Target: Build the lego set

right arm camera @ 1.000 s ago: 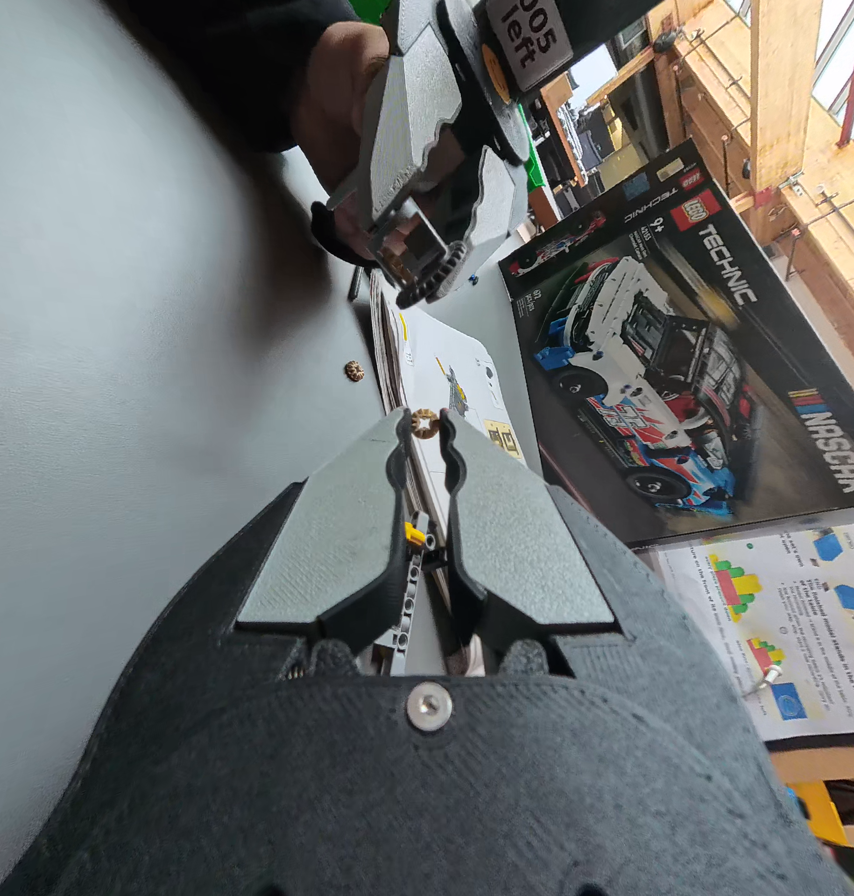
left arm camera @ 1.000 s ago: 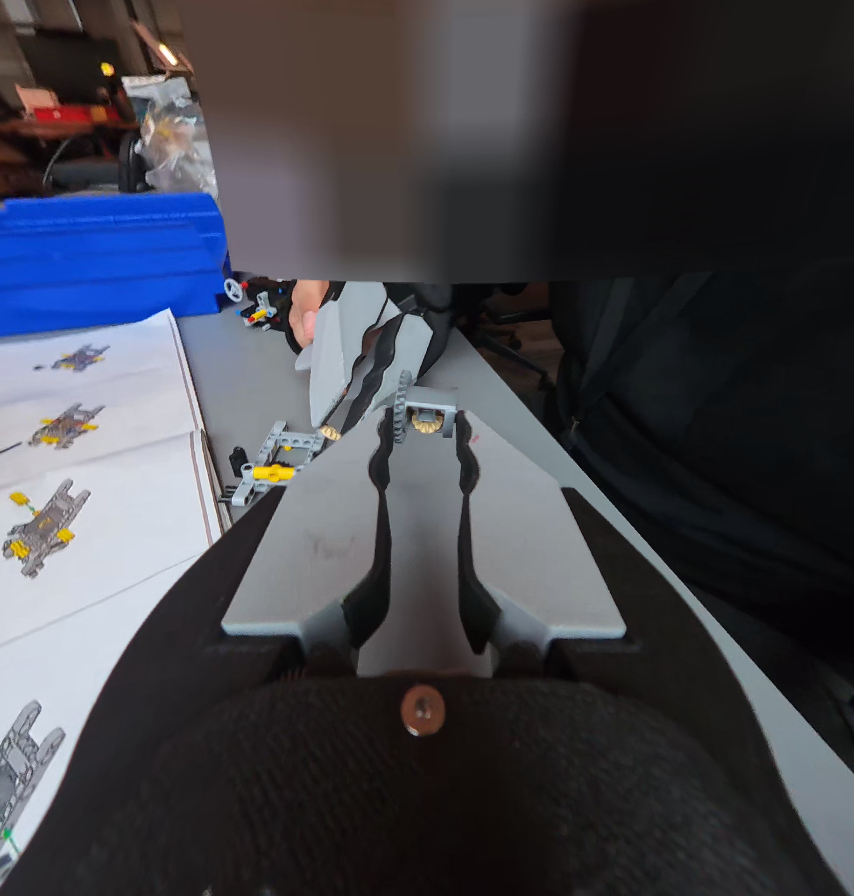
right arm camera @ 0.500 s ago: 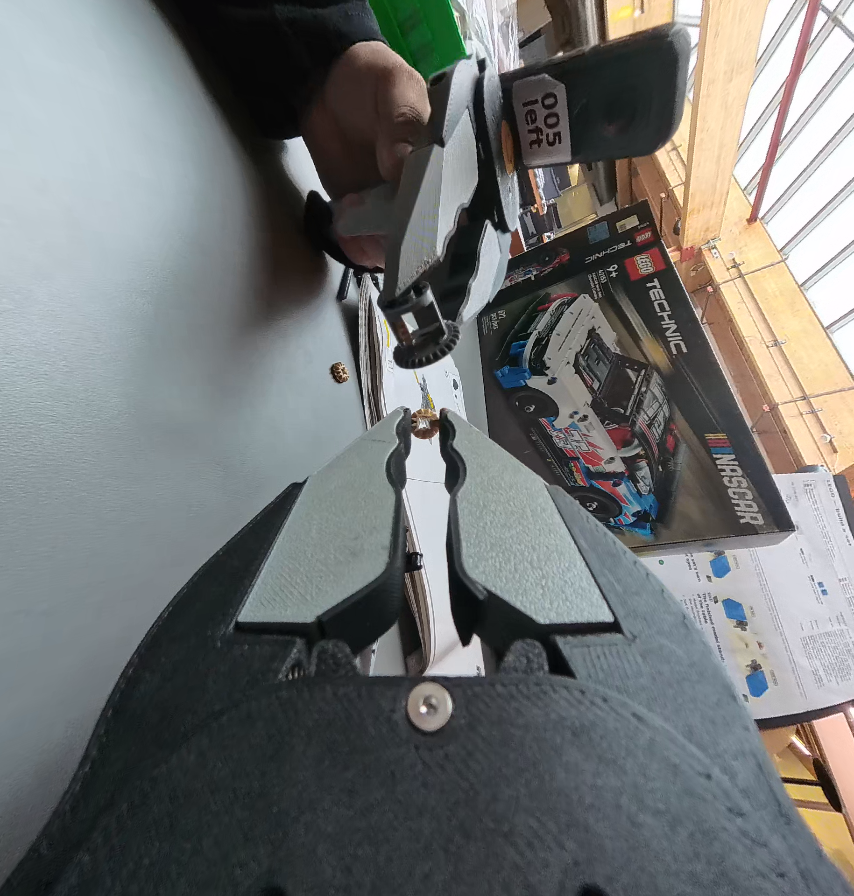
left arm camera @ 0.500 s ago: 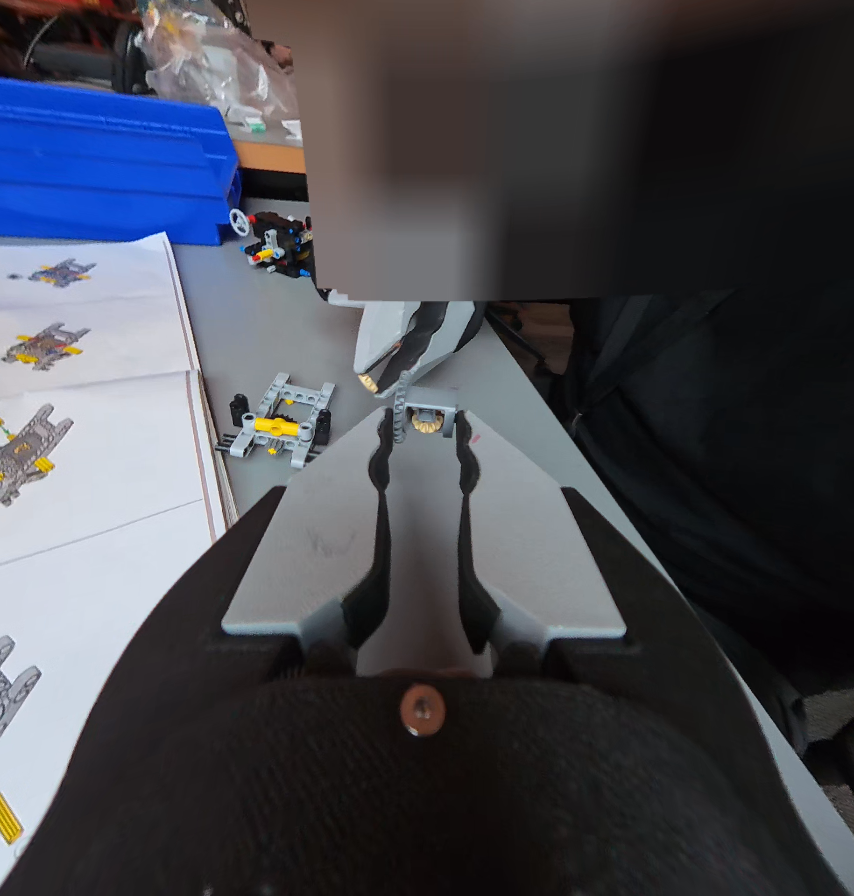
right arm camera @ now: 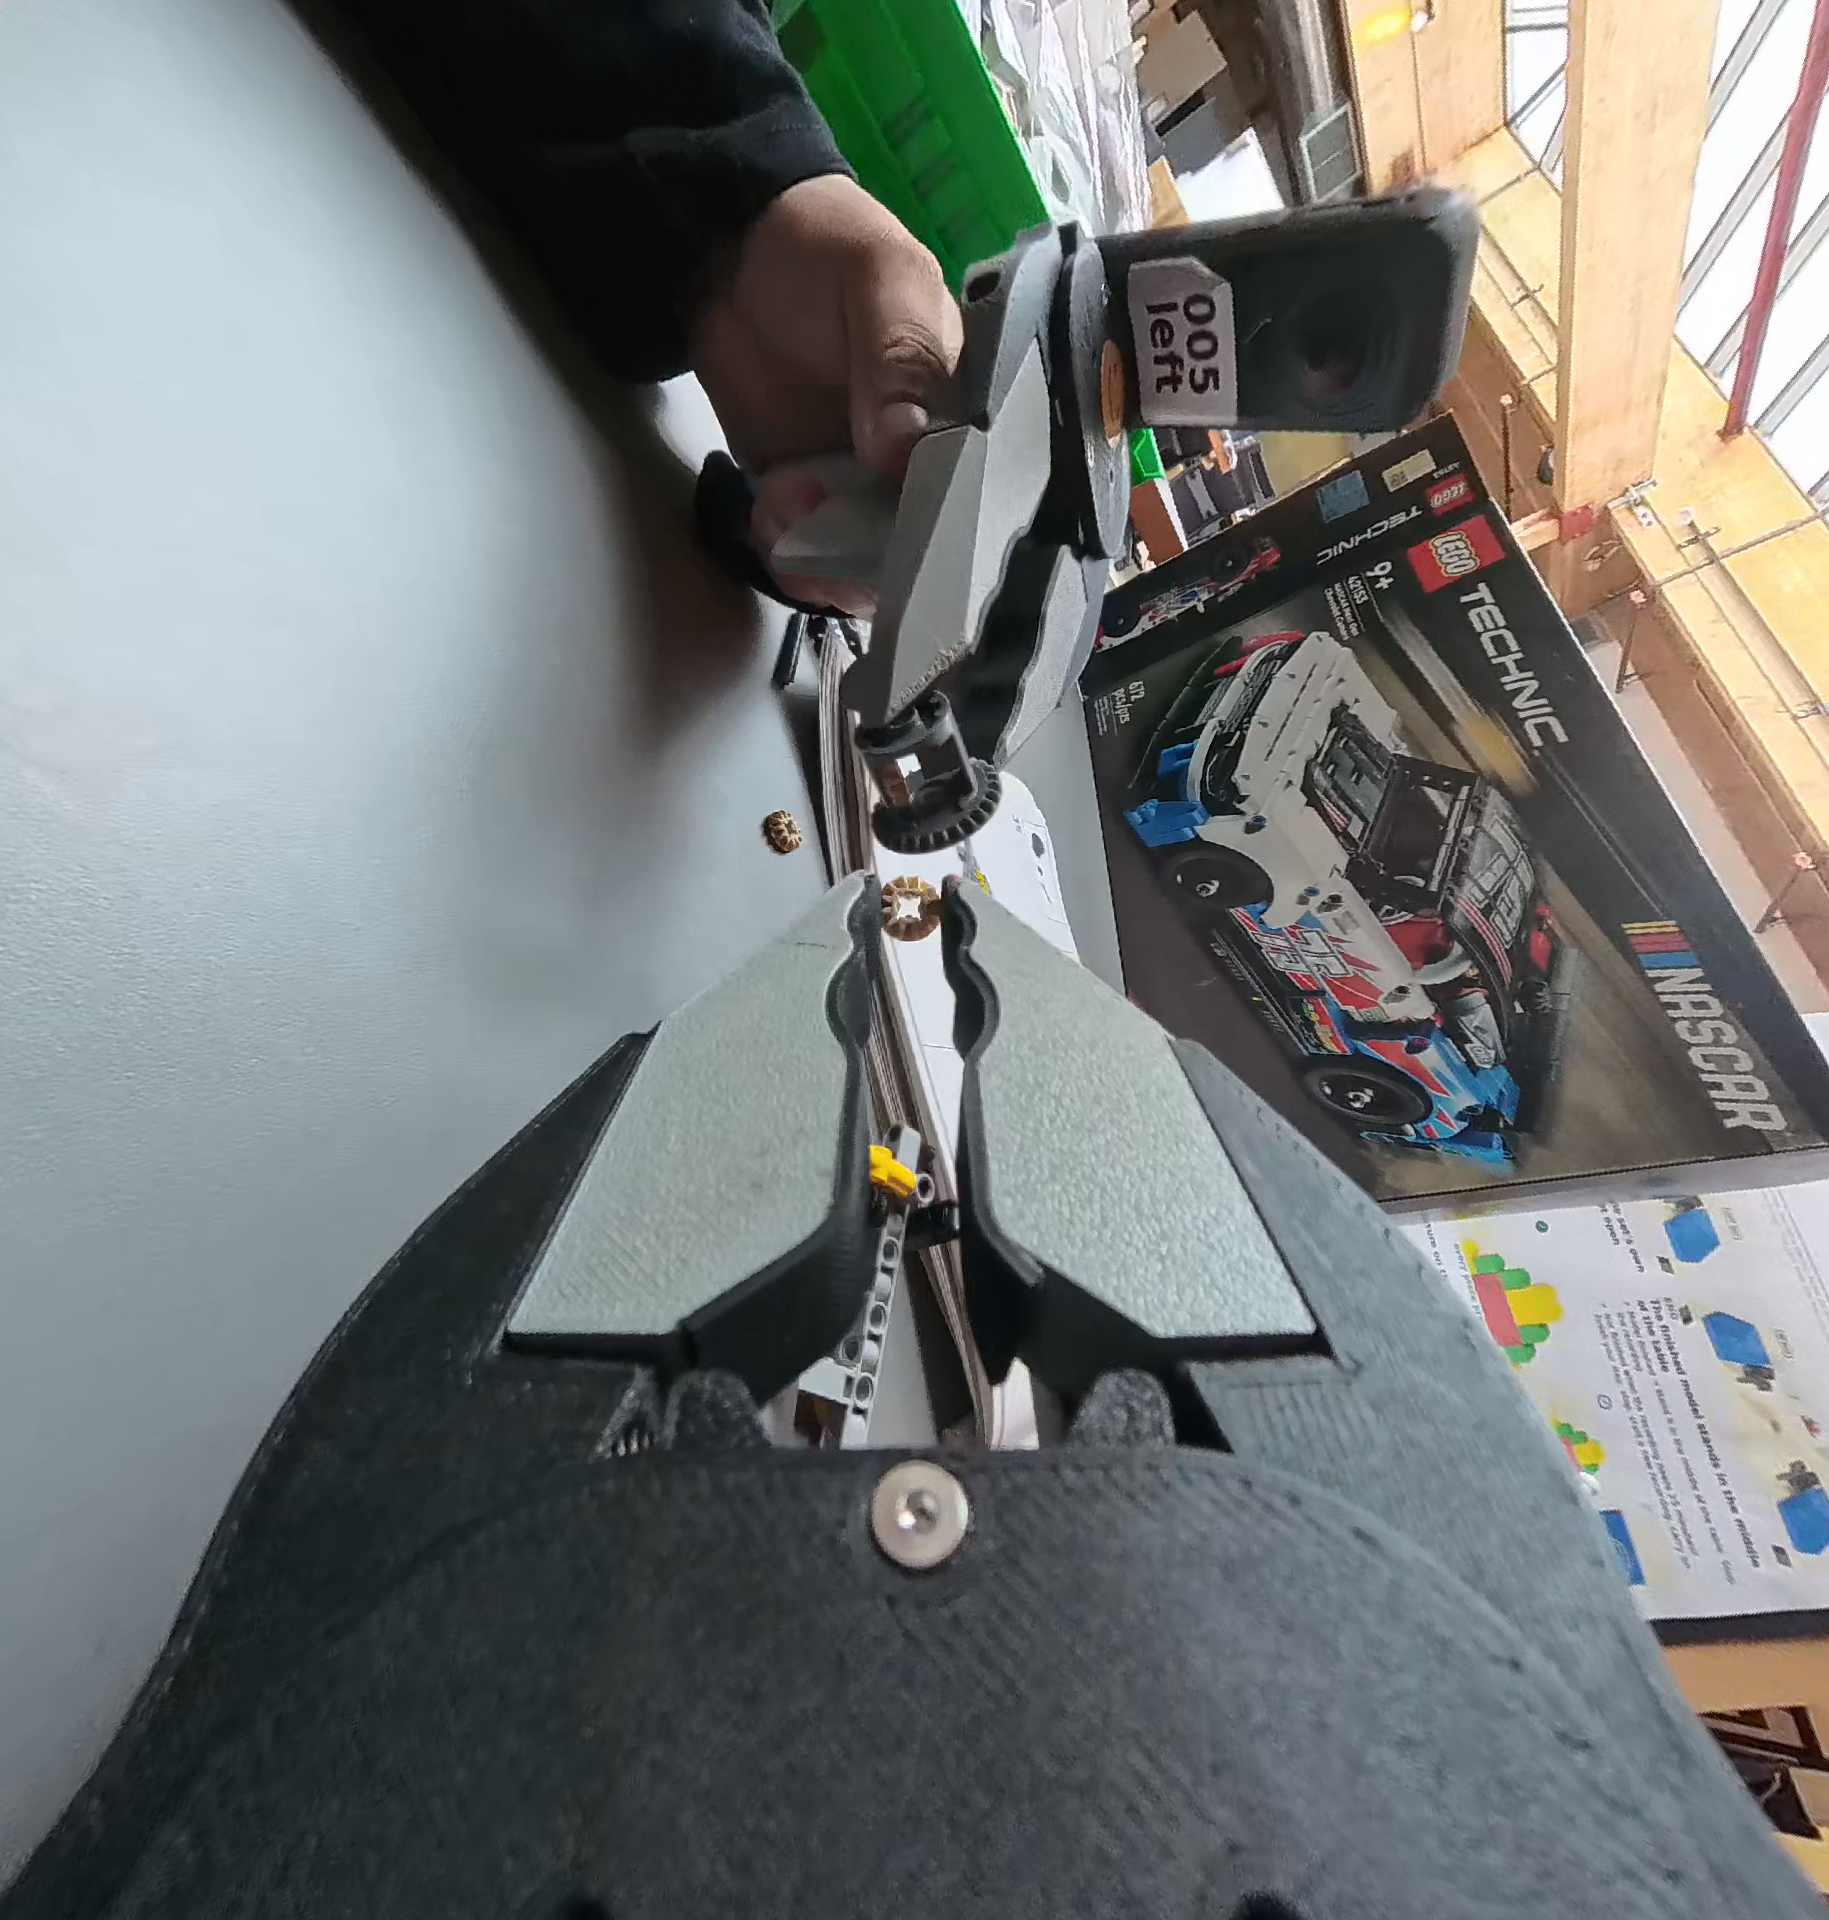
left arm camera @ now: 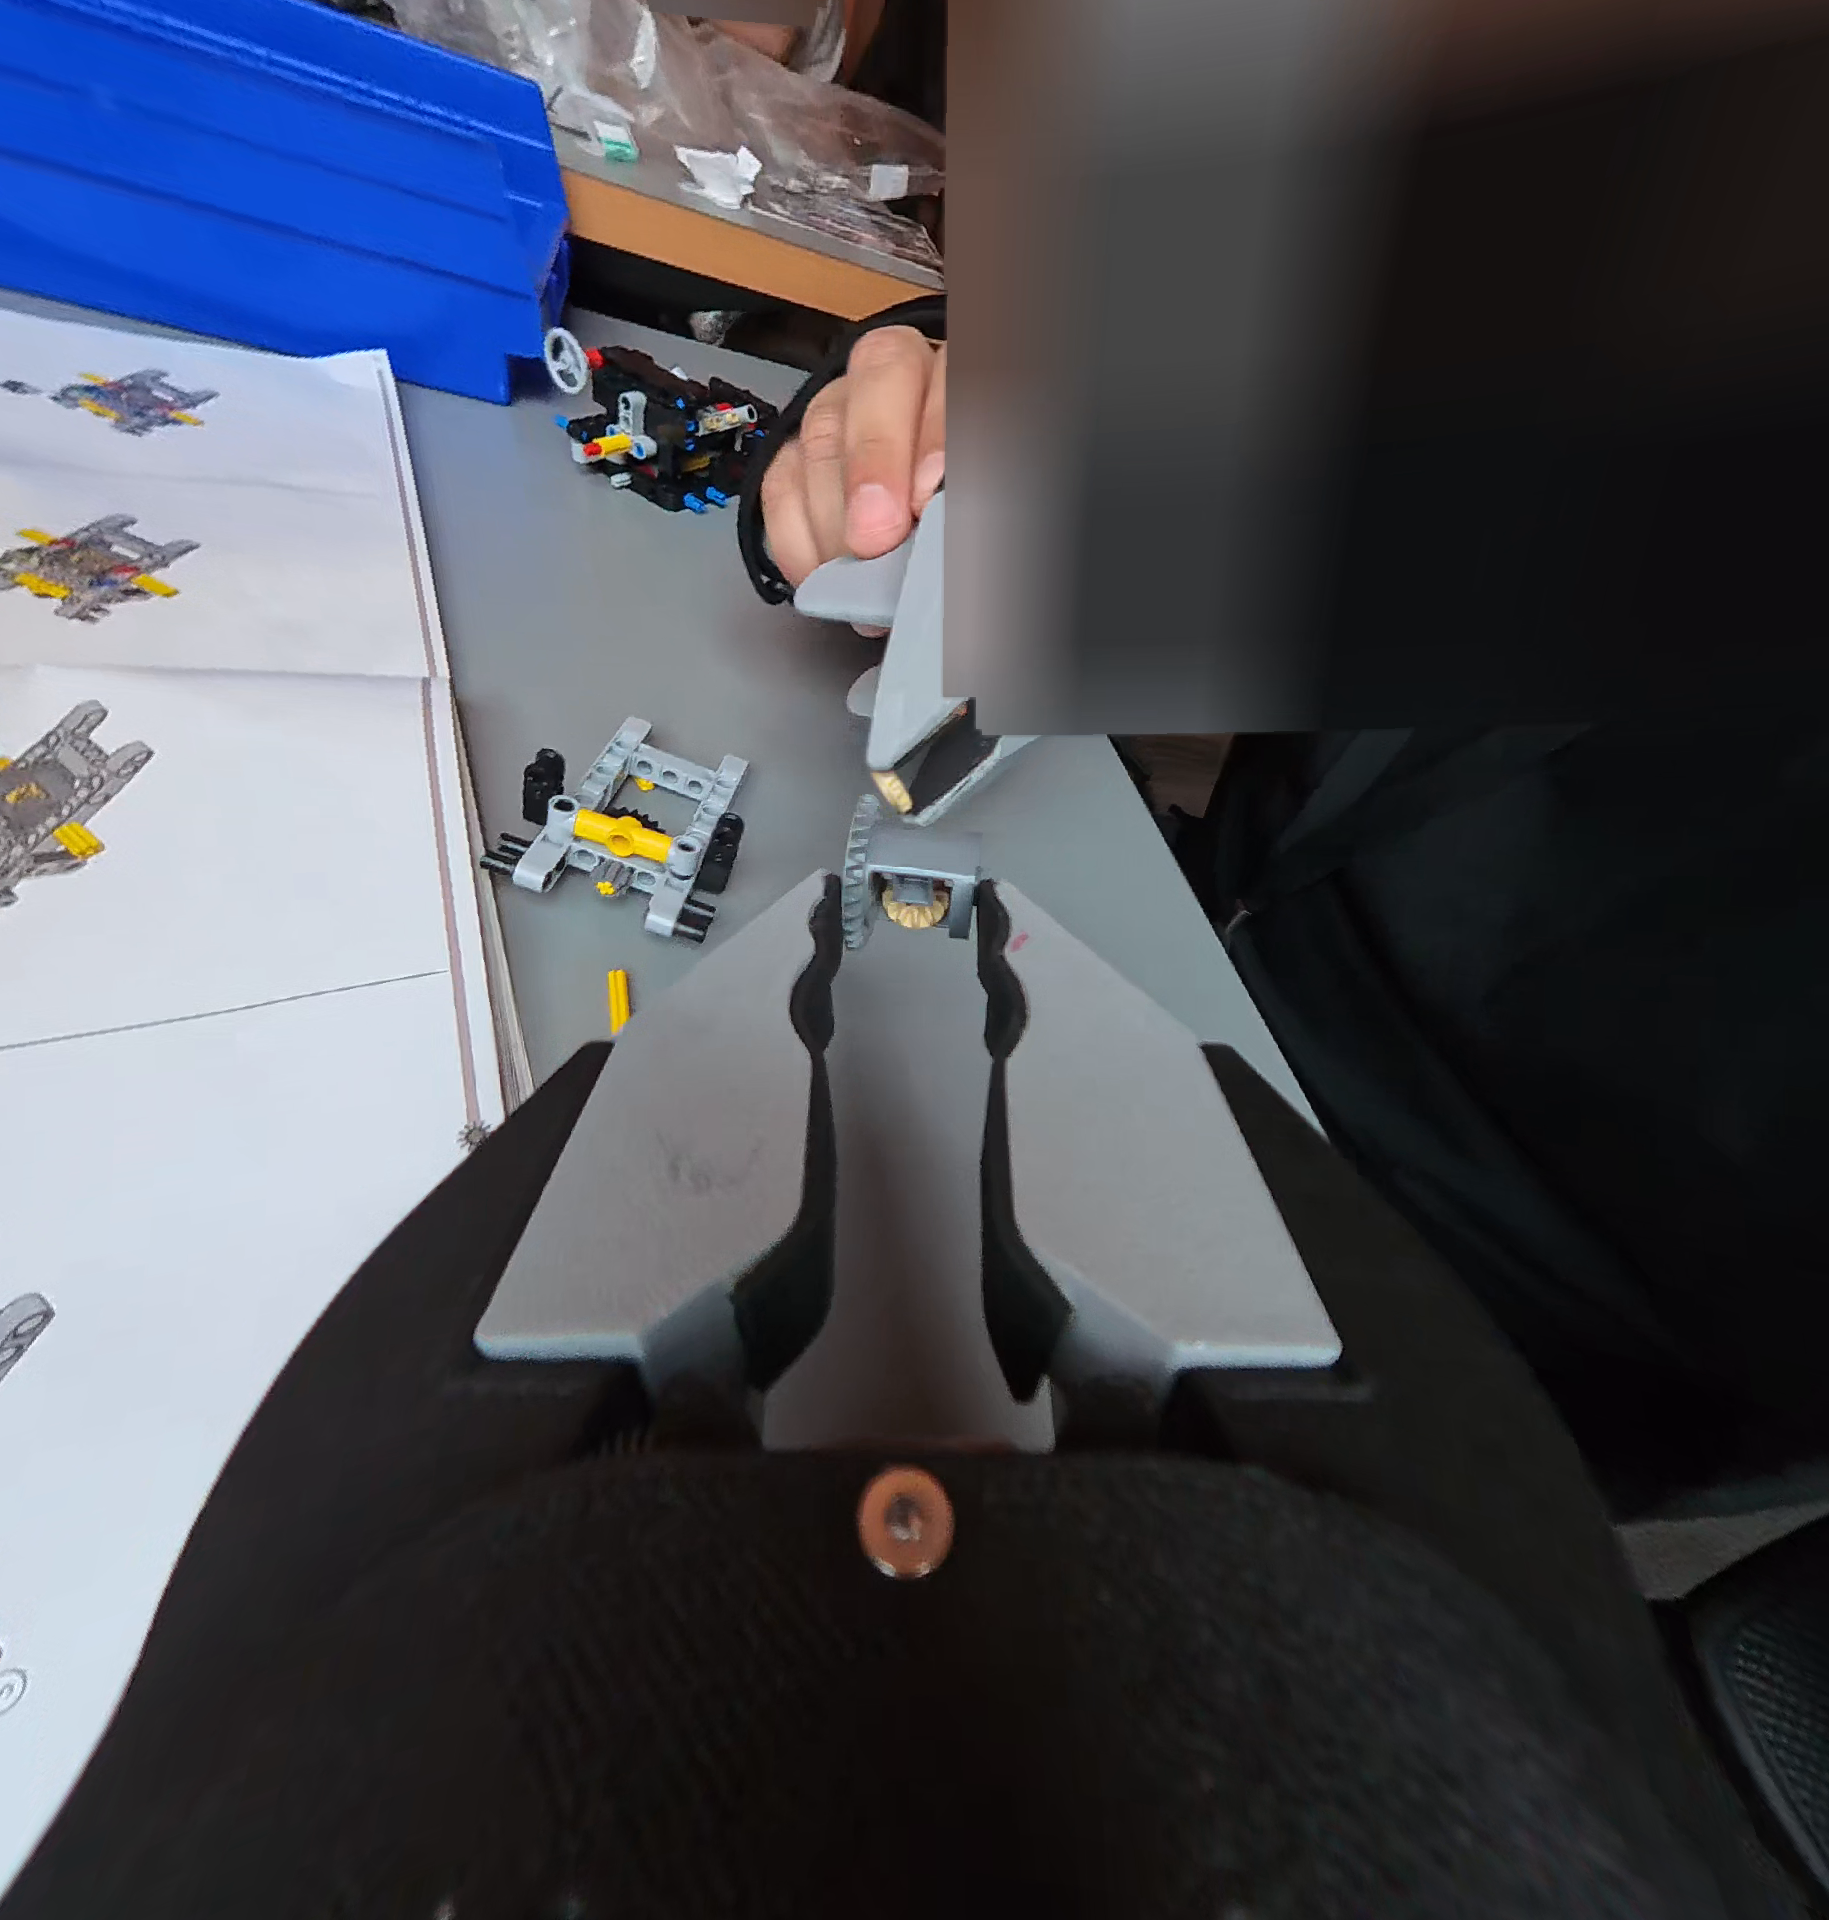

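My left gripper (left arm camera: 908, 902) is shut on a grey gear housing (left arm camera: 915, 868) with a toothed ring and a tan gear inside, held above the grey table. My right gripper (right arm camera: 908, 902) is shut on a small tan gear (right arm camera: 909, 907). In the left wrist view the right gripper (left arm camera: 915, 779) comes in from above with the tan gear (left arm camera: 894, 792) just over the housing. In the right wrist view the left gripper (right arm camera: 931, 727) holds the housing (right arm camera: 925, 769) just beyond my tan gear. A grey frame assembly with a yellow piece (left arm camera: 624, 826) lies on the table.
The open instruction booklet (left arm camera: 183, 790) lies left. A black assembly (left arm camera: 671, 436) and a blue bin (left arm camera: 245, 177) sit farther back. A loose tan gear (right arm camera: 782, 830) lies on the table. The set's box (right arm camera: 1440, 831) and a leaflet (right arm camera: 1668, 1392) lie beyond. The table edge runs along the right. The tips of both grippers are at nearly the same place. My right gripper's tips are some 30 centimeters from the black assembly (left arm camera: 671, 436).
Both grippers have tilted and drawn closer together. The tan gear now sits right next to the gear housing. The grips have not changed.
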The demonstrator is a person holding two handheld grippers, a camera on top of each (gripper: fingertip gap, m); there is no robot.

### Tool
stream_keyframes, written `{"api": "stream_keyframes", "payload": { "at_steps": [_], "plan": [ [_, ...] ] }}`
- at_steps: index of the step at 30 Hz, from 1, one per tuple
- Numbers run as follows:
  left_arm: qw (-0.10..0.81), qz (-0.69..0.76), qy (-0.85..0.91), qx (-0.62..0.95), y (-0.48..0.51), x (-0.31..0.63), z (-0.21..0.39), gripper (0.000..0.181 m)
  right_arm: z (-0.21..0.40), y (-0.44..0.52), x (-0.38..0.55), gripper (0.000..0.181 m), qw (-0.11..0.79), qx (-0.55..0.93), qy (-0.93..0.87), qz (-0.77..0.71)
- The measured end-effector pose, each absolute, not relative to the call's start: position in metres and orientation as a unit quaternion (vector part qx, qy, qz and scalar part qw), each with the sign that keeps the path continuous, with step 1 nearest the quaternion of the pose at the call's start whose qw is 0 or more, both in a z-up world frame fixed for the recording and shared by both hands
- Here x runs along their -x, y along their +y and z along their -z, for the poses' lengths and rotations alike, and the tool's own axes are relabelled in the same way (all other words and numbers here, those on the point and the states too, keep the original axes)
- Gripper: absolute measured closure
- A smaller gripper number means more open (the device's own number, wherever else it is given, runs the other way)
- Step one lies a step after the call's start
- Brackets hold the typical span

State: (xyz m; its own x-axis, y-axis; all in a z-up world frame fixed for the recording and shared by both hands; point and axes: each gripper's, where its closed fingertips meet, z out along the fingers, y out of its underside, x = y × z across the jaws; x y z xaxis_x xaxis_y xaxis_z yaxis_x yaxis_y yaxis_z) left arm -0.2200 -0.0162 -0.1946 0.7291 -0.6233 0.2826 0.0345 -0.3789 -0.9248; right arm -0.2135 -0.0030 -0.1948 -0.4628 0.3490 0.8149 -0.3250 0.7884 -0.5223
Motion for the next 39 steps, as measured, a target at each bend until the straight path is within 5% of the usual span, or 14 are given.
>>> {"api": "stream_keyframes", "payload": {
  "at_steps": [20,39],
  "plan": [
    [0.485,0.309,0.164,0.801,-0.012,0.224,0.21,0.159,0.204,-0.004,0.215,0.174,0.47,0.034,-0.809,-0.352],
    [0.445,0.269,0.192,0.832,-0.015,0.22,0.228,0.159,0.263,-0.019,0.194,0.17,0.261,0.067,-0.895,-0.356]
  ]
}}
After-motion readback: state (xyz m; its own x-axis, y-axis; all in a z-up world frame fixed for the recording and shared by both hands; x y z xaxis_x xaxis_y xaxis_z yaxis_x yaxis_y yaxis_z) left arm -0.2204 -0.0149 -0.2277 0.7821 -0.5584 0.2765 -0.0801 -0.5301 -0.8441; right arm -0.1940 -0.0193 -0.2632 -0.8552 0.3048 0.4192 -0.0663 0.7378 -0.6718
